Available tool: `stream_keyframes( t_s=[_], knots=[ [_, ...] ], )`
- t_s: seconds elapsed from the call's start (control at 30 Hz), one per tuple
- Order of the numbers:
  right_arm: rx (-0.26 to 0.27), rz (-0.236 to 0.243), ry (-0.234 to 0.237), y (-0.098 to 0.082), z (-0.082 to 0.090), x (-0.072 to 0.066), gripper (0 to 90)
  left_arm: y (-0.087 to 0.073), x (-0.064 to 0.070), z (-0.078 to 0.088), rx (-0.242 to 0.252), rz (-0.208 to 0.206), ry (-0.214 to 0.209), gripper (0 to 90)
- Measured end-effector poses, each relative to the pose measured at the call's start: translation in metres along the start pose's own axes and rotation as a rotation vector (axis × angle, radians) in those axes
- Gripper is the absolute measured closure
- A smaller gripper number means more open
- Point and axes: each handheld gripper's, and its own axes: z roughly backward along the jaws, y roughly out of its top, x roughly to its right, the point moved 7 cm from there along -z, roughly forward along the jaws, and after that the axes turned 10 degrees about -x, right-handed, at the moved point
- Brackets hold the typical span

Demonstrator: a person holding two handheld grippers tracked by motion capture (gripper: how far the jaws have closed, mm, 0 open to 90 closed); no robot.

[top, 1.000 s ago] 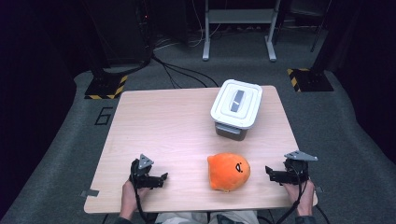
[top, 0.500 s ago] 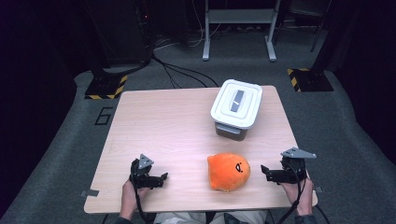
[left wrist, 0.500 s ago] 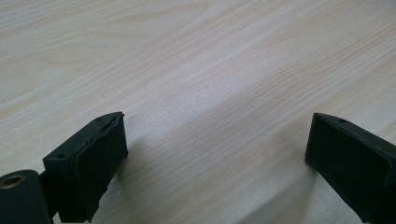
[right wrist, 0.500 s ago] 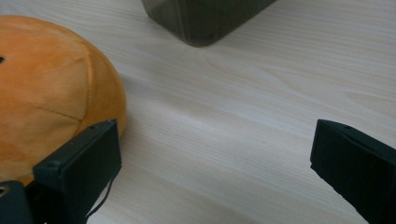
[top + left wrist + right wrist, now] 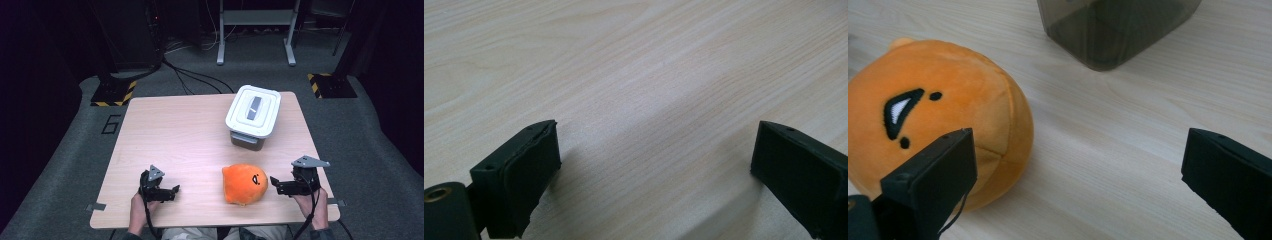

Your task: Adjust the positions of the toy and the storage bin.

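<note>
High view: orange plush toy (image 5: 244,183) on table (image 5: 185,135), near lidded box (image 5: 253,116). Right gripper (image 5: 276,185) just beside toy, jaws wide, empty. Left gripper (image 5: 173,191) well apart from toy, wide, empty.

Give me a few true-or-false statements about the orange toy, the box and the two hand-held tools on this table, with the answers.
1. The right gripper is clamped on the orange plush toy. False: its jaws are wide open beside the toy.
2. The container has its white lid on. True.
3. The left gripper holds a cup. False: its open jaws are over bare table.
4. The plush toy lies nearer the person than the container. True.
</note>
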Motion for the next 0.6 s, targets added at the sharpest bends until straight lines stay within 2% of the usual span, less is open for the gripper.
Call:
stream_keyframes(
  t_s=[0.13,0.3,0.6],
  knots=[
    [0.001,0.006,0.013,0.004,0.001,-0.005,0.1,0.000,0.000,0.000,0.001,0.005,-0.001,5.4],
    [0.003,0.037,0.027,0.009,0.002,-0.016,0.0,0.000,0.000,0.000,0.008,0.006,0.001,5.4],
    [-0.017,0.093,0.071,0.019,-0.008,-0.044,0.0,0.000,0.000,0.000,0.003,0.002,0.009,5.5]
  ],
)
